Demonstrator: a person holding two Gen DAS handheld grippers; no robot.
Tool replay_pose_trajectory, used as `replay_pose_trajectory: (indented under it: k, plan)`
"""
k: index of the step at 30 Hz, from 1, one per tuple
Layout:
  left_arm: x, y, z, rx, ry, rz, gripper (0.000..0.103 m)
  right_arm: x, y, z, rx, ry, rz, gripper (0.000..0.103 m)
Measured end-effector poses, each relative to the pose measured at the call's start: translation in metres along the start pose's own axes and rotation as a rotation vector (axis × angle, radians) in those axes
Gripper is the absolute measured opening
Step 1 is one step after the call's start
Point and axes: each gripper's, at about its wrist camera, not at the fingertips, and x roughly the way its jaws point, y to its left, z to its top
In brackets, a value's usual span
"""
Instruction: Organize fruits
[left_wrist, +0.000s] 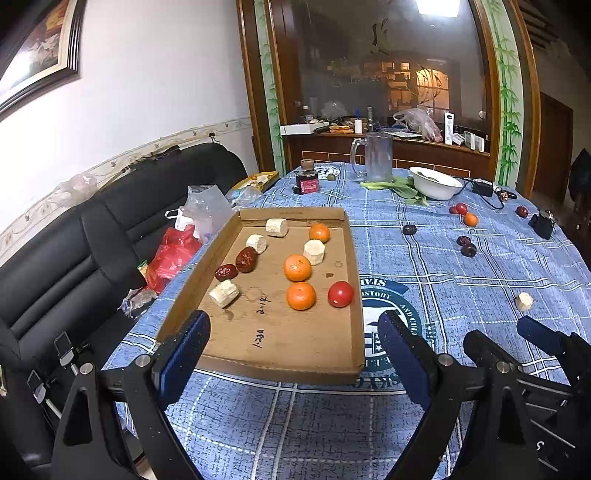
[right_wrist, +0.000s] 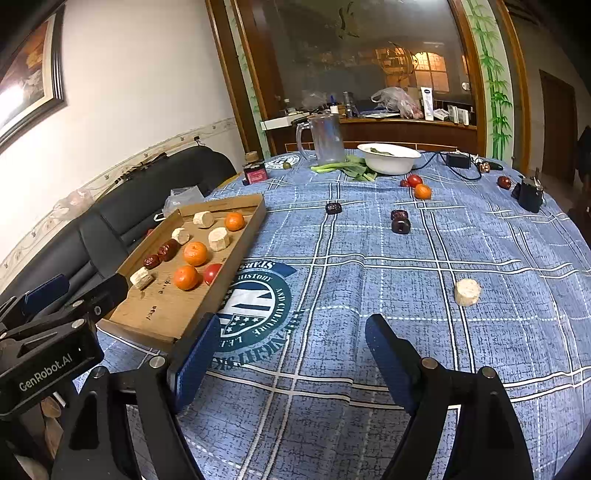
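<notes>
A shallow cardboard tray (left_wrist: 280, 369) lies on the blue checked tablecloth. It holds three oranges (left_wrist: 297, 267), a red tomato (left_wrist: 340, 294), two red dates (left_wrist: 246, 259) and several pale chunks (left_wrist: 224, 293). My left gripper (left_wrist: 293, 321) hangs open over the tray's near edge, with nothing between its fingers. To its right, my right gripper (right_wrist: 292, 321) is open over the bare cloth beside the tray (right_wrist: 159, 314), also with nothing in it. Loose on the cloth are a pale chunk (right_wrist: 467, 291), dark dates (right_wrist: 400, 223), a tomato (right_wrist: 413, 180) and an orange (right_wrist: 422, 192).
At the table's far side stand a glass mug (right_wrist: 325, 138), a white bowl (right_wrist: 389, 158) beside some greens, a small jar (right_wrist: 255, 171), a black adapter with its cable (right_wrist: 458, 160) and a black clip (right_wrist: 530, 197). A black sofa (left_wrist: 92, 240) with plastic bags flanks the table's left edge.
</notes>
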Motion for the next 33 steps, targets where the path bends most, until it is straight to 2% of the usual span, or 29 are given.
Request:
replay_pose_trajectory:
  k: [24,28,31,33]
  plan:
    - [0.018,0.009,-0.008,-0.028,0.032,-0.006,0.092,0.014,0.005,-0.006,-0.015,0.038,-0.013,0.085]
    - [0.013,0.017,-0.009,-0.064,-0.016,0.028,0.092,0.014,0.006,-0.006,-0.016,0.033,-0.017,0.085]
    - [-0.003,0.026,-0.010,-0.107,-0.119,0.090,0.092,0.012,0.007,-0.006,-0.025,0.025,-0.024,0.085]
    - [-0.019,0.033,-0.011,-0.150,-0.199,0.140,0.103,0.010,0.009,-0.006,-0.038,0.017,-0.030,0.085]
